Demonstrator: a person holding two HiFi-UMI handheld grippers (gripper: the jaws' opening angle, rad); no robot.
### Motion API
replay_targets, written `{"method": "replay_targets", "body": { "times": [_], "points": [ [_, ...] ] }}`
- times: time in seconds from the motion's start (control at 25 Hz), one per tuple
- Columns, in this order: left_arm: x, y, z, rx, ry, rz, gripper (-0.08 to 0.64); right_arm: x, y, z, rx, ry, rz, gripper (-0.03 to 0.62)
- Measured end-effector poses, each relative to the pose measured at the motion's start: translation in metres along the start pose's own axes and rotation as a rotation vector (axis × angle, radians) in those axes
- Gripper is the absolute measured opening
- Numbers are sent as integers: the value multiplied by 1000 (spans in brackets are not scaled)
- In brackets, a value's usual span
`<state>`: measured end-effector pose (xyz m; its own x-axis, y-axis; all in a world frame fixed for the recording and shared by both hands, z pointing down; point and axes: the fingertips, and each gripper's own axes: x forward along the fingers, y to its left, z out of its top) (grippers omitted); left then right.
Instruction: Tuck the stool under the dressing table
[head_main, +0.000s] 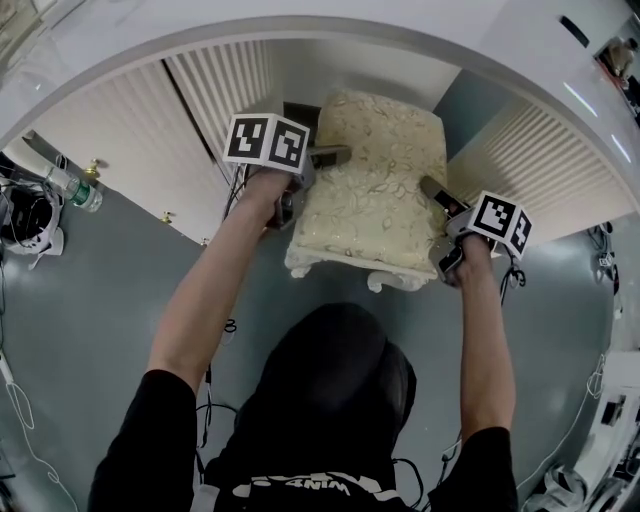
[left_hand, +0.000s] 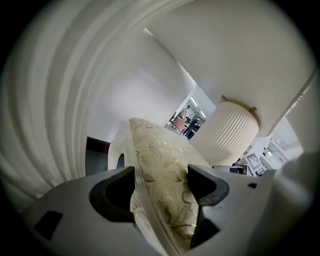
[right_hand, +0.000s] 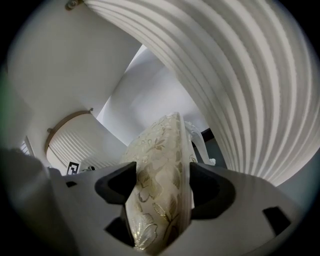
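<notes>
The cream floral stool (head_main: 372, 190) sits partway into the opening of the white dressing table (head_main: 300, 35), its near edge not yet under, with left gripper (head_main: 328, 157) and right gripper (head_main: 433, 190) each clamped on a side of the cushioned seat.

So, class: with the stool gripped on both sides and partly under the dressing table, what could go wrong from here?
1. The left hand-held gripper and right hand-held gripper pinch only the padded seat edge of the stool; the soft cushion may give or slip.
2. The ribbed cabinets flank the stool closely; an uneven push could knock it against one.
</notes>
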<state>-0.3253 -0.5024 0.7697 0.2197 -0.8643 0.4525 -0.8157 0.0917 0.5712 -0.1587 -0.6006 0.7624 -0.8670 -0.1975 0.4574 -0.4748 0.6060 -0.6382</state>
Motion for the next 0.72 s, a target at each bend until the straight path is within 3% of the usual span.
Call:
{"method": "replay_targets", "body": {
  "times": [0.24, 0.36, 0.4, 0.44, 0.48, 0.52, 0.6, 0.72],
  "points": [
    [-2, 0, 3, 19, -28, -5, 336, 0, -1, 0, 14, -6, 20, 334],
    [-14, -9, 13, 112, -65, 31, 314, -13, 3, 10, -119, -54, -30, 318],
    [-21, -13, 20, 158, -87, 54, 299, -22, 7, 19, -199, -99, -60, 296],
    [-29, -16, 28, 206, -115, 86, 232, -30, 14, 29, -279, -154, -84, 230],
    [-36, -17, 36, 252, -145, 124, 111, -36, 23, 39, -347, -204, -90, 66],
    [-41, -19, 42, 290, -169, 154, 8, -38, 32, 45, -394, -233, -78, 21],
    [-42, -25, 44, 320, -179, 165, 8, -35, 47, 46, -438, -227, -42, 20],
    [-36, -31, 38, 318, -159, 148, 8, -31, 52, 42, -484, -209, -59, 21]
  ]
}}
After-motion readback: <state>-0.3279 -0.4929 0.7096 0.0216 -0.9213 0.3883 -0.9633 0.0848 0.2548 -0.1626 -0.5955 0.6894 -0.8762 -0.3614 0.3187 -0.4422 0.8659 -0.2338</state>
